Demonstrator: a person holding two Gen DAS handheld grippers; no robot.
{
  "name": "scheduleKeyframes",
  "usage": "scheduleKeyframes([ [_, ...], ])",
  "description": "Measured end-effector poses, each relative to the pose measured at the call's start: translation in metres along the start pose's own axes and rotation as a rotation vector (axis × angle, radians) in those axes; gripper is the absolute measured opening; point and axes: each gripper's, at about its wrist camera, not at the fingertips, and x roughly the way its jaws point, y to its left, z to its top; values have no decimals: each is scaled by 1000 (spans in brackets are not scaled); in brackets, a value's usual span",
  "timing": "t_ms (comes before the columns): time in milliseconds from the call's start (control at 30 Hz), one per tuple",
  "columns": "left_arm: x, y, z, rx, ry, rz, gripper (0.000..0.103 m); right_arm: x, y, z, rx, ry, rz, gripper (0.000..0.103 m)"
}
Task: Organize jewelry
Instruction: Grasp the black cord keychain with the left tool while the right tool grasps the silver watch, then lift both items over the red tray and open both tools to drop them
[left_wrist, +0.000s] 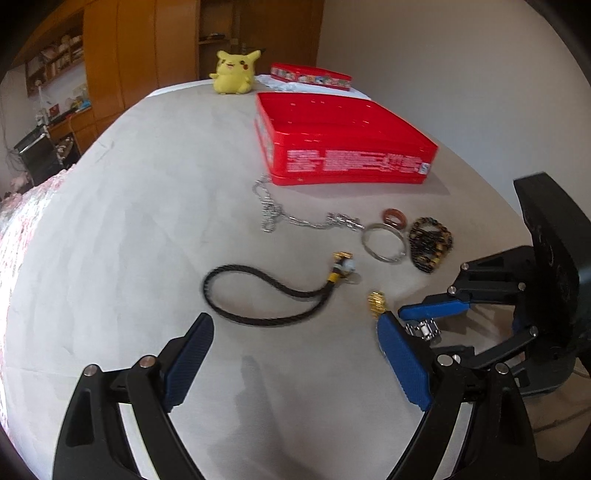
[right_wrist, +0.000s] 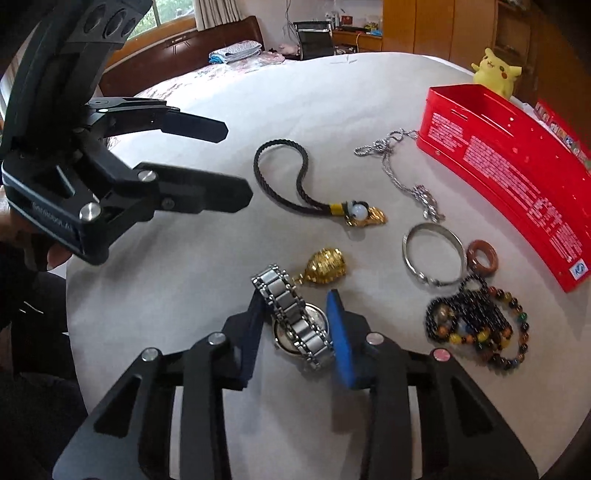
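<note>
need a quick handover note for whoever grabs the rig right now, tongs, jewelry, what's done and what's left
Right tongs: around the silver watch on the table, pads at its band, not lifted.
Left tongs: open, empty, above the cloth near the black cord.
Red tin: open, nothing visible inside.
Done: nothing boxed.
Left: watch, cord, gold charm, chain, bangle, brown ring, bead bracelets.

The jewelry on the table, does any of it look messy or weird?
Yes. The beaded bracelets are heaped in a tangle near the red tin, and the silver chain lies kinked. The tin looks empty, so nothing is sorted yet. The right gripper has the watch between its fingers.
</note>
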Motion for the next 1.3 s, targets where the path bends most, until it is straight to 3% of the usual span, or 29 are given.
scheduleKeyframes([
  [33,2,-4,0,8,3,-10,90,-3,-2,-2,6,-6,1,27],
  [267,25,-9,11,69,22,-32,90,-9,-8,-7,43,-7,-5,26],
  [400,48,-7,19,198,83,-91,90,-9,-12,-7,72,-7,26,27],
  [500,65,-3,21,279,119,-66,91,-7,-15,-5,78,-9,35,27],
  [567,68,0,26,275,113,-64,90,-7,-15,-6,83,-11,40,27],
  [667,69,3,27,254,94,-39,81,-6,-17,-6,89,-11,47,27],
  [867,60,15,25,167,66,-44,35,-5,-17,-6,93,-12,50,27],
  [900,58,17,25,160,61,-49,19,-5,-17,-6,94,-12,50,27],
  [933,56,18,24,150,56,-54,11,-5,-17,-6,94,-12,50,27],
  [1300,28,16,26,105,-15,-50,7,-7,-14,-5,90,-14,30,27],
])
